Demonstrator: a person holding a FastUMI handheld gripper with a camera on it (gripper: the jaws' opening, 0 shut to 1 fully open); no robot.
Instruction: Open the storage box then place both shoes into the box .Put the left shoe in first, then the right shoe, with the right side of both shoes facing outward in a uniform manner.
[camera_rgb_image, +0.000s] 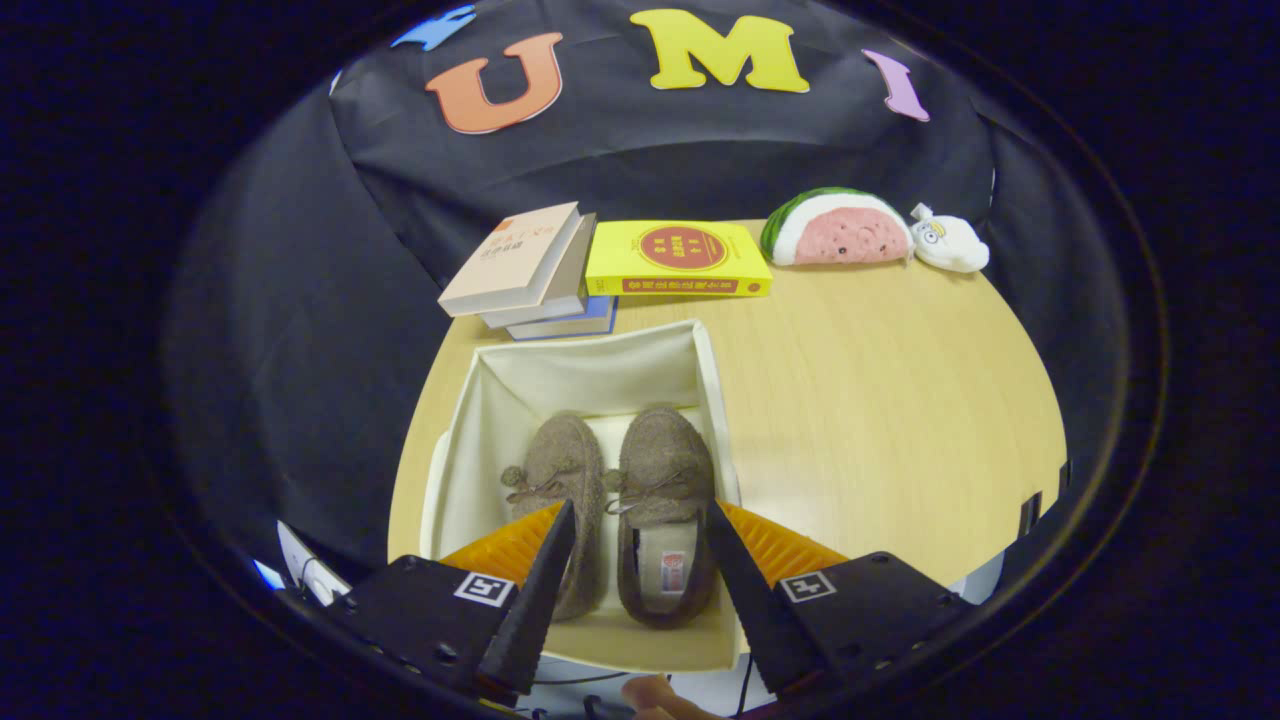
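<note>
A: Where are the shoes?
B: Both fuzzy brown slippers (612, 500) lie inside the open cream fabric box (590, 375), toes toward 12 o'clock. Your gripper (640, 560) is spread open, straddling the right one.

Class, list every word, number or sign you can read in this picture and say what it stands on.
Yellow book: cover print too blurred to read.
Tan book: too blurred.
Insole tag in the right shoe: too small.
Hand-held gripper, fingers open: two square black-and-white markers, no words.
</note>
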